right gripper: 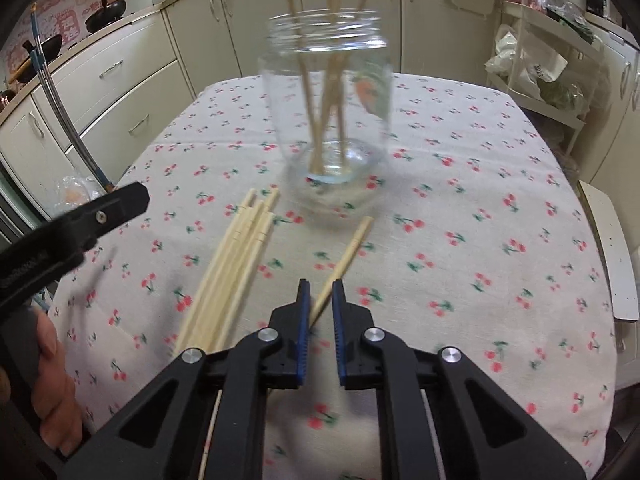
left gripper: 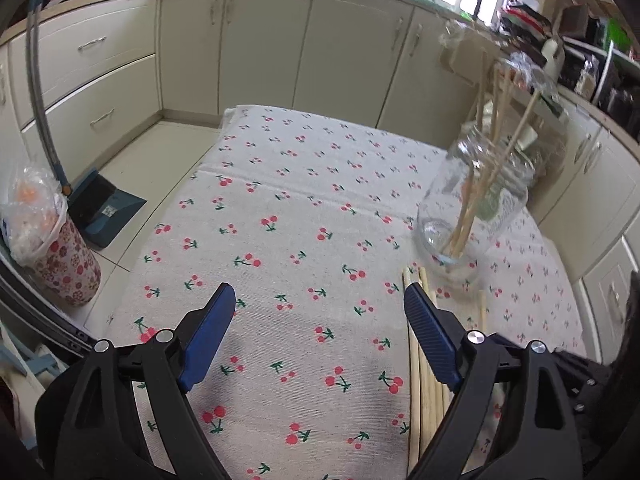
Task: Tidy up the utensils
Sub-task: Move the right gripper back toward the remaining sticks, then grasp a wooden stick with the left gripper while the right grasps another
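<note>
A clear glass jar (right gripper: 328, 104) stands on the cherry-print tablecloth (right gripper: 460, 240) and holds several wooden chopsticks; it also shows in the left wrist view (left gripper: 472, 208). A bundle of loose chopsticks (right gripper: 232, 276) lies in front of it, left of centre, also seen in the left wrist view (left gripper: 424, 380). A single chopstick (right gripper: 346, 258) lies apart, and its near end runs between the fingers of my right gripper (right gripper: 320, 292), whose jaws are narrowly apart around it. My left gripper (left gripper: 320, 300) is open and empty above the cloth, left of the bundle.
Cream kitchen cabinets (left gripper: 264, 48) surround the table. A dustpan with a long handle (left gripper: 100, 200) and a floral bin with a plastic bag (left gripper: 52, 248) stand on the floor at left. A wire rack with bags (right gripper: 536, 68) stands at right.
</note>
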Demonstrator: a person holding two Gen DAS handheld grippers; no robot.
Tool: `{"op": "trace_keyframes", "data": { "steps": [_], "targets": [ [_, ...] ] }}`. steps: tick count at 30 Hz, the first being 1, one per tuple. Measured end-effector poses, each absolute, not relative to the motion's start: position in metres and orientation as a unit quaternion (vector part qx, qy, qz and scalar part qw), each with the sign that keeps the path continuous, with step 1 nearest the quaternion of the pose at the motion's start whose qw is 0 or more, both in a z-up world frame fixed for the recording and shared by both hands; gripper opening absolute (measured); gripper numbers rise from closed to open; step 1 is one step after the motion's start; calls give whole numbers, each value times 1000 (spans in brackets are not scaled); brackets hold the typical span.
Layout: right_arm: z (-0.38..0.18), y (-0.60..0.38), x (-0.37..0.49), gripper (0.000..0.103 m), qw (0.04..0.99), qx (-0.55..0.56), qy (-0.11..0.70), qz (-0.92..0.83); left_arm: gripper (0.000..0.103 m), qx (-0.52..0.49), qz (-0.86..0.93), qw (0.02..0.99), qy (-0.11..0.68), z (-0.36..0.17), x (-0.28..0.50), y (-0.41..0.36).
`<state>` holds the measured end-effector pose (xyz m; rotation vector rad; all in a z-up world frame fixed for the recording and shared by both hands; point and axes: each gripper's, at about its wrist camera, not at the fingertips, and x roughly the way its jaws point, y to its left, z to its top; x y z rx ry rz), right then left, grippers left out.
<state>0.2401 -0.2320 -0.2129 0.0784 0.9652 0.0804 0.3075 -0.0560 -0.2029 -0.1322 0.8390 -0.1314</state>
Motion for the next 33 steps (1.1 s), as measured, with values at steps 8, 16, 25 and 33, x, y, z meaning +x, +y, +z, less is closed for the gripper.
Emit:
{"op": "trace_keyframes", "data": {
  "steps": [8, 16, 25, 33],
  "targets": [
    [-214, -254, 232, 11, 888, 52, 455, 42, 82, 2, -74, 891, 448, -222, 319, -91],
    [-214, -261, 232, 11, 888, 77, 451, 53, 82, 32, -64, 883, 463, -231, 322, -106],
    [-214, -260, 235, 11, 885, 76, 455, 57, 74, 60, -63, 879, 469, -235, 329, -117],
    [-214, -264, 241, 11, 881, 92, 461, 50, 36, 65, -101, 875, 469, -230, 333, -127]
  ]
}}
